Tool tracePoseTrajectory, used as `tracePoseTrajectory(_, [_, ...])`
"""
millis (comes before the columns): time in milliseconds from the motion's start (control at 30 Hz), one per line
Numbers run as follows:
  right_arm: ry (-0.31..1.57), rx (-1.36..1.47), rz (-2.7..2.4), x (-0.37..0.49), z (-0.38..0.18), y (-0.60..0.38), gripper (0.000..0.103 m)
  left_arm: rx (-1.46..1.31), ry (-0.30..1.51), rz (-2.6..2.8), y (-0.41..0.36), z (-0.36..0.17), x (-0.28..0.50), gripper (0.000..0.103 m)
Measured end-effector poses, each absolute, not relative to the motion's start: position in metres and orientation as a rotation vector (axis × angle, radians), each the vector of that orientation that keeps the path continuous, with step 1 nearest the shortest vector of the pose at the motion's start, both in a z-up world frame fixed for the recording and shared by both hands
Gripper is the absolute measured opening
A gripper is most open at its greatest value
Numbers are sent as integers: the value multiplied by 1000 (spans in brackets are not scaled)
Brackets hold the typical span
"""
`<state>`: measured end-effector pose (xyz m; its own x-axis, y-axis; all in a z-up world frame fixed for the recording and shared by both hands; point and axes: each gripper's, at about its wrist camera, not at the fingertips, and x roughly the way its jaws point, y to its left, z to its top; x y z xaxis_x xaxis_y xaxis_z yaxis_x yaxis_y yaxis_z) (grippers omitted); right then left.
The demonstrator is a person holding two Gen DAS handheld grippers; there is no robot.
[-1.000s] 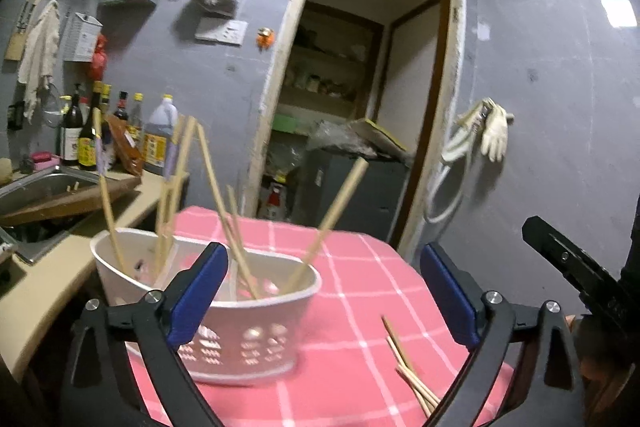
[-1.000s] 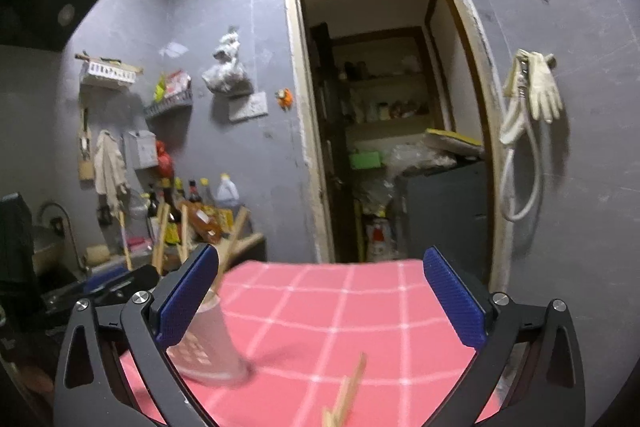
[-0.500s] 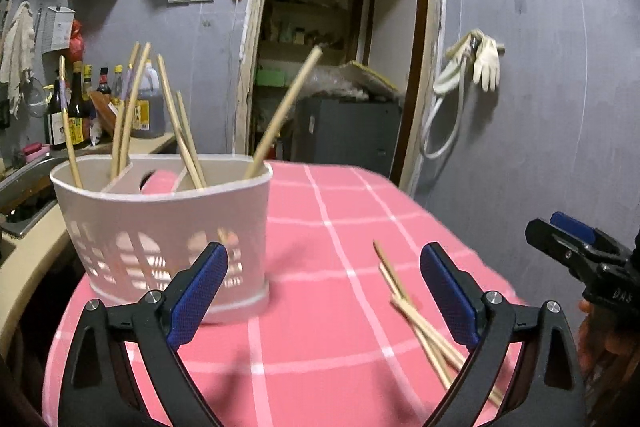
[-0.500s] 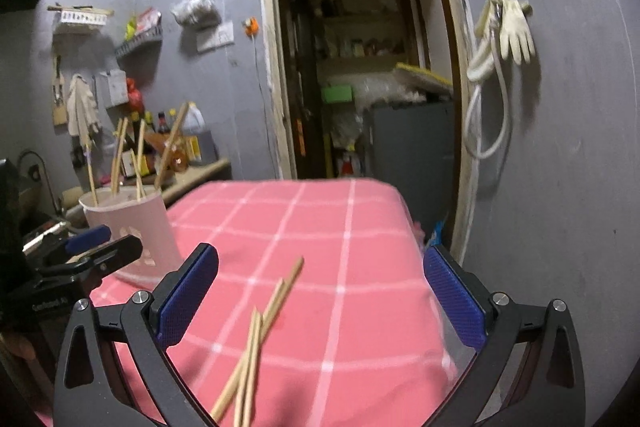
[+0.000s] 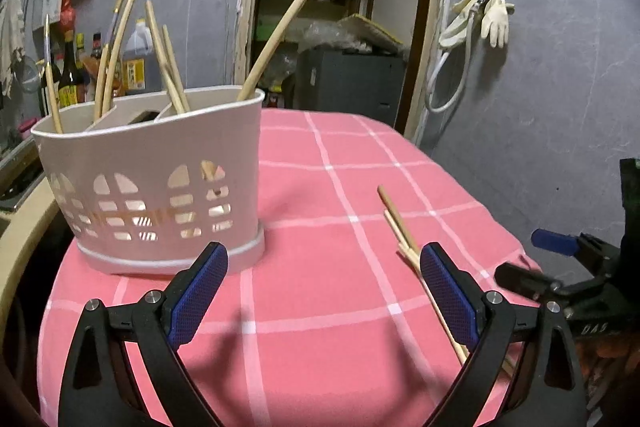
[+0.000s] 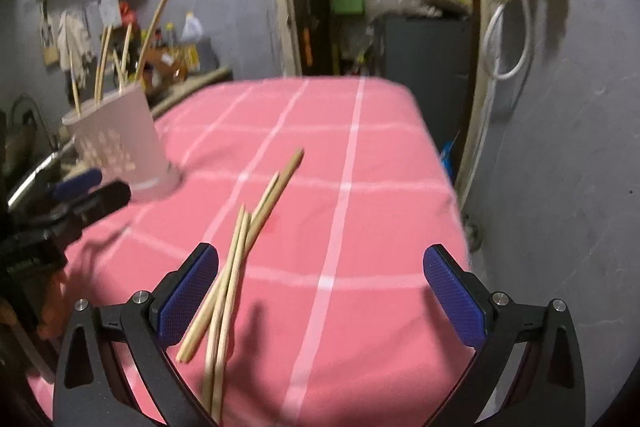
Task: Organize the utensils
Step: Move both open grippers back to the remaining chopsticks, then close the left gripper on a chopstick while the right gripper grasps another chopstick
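Where pink tablecloth (image 5: 320, 307) lies bare: loose chopsticks (image 6: 240, 247), white holder (image 5: 160, 187) well apart.

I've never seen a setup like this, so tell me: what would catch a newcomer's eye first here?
Probably the pink checked tablecloth filling both views, and the white holder on its left side with chopsticks fanning out of it. Next, the loose chopsticks lying on the cloth, just ahead of the open right gripper. The left gripper is open too, empty, near the holder.

On your bench (image 5: 320, 307), the basket (image 5: 160, 187) holding chopsticks sits at ten o'clock; loose chopsticks (image 6: 240, 247) lie at two.
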<state>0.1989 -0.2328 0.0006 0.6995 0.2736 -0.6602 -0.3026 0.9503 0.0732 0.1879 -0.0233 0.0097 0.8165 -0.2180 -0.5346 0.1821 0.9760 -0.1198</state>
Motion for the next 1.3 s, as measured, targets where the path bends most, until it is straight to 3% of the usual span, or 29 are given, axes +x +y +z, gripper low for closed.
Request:
tracePoseTrajectory(467, [881,-154,317,214,-21,-213,97,-73,666,-210,-20,3,197,94])
tracePoseTrajectory(533, [899,-173,310,216,-25,-210,88,-75,674,-214,-20,2,198,94])
tracePoseTrajectory(667, [904,-175,310,217,-25,-211,83,-77,680,-225,-20,1,199,94])
tracePoseTrajectory(867, [899,-158,312,215,-22,-222,61,-74,736,-293,-25,-3,201,94])
tracePoseTrajectory(1033, [898,-141,325,212,-22,-230,42,-50,793,-358,-35,-6,204,79])
tracePoseTrajectory(1100, [899,-122,329,214,-22,-232,39,-44,822,-378,-40,-9,206,69])
tracePoseTrajectory(1300, [906,-58,339,222,-23,-232,34,-40,910,-405,-48,-21,215,51])
